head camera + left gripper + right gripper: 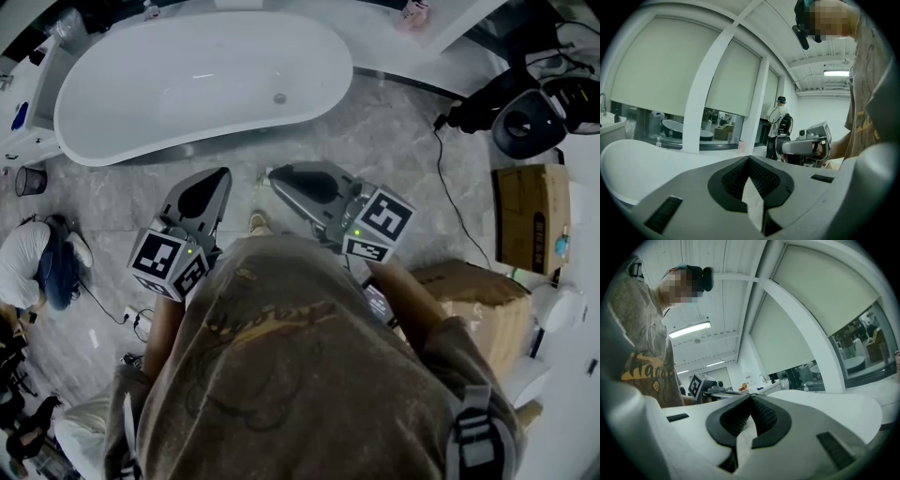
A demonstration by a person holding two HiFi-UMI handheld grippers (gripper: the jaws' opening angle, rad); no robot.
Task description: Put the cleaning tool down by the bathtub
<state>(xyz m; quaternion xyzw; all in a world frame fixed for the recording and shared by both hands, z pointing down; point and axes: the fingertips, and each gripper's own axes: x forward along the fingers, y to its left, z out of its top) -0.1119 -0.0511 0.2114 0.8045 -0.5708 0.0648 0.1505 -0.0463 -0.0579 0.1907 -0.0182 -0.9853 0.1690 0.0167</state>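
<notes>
Bathtub (pixel 202 80) well beyond left hand-held gripper (pixel 214 183) and right hand-held gripper (pixel 281 175), touching neither; jaws of each pressed together, seemingly holding nothing.

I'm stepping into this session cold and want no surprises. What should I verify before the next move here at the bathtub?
1. Left gripper jaws together, nothing between them: ok.
2. Right gripper jaws together, nothing between them: ok.
3. Cleaning tool already set down: cannot tell, none shows in any view.
4. Bathtub ahead of both grippers: ok.
5. Floor beside the tub bare: ok; a black cable lies further right.
6. Crouching person out of the way: ok, far left.
</notes>
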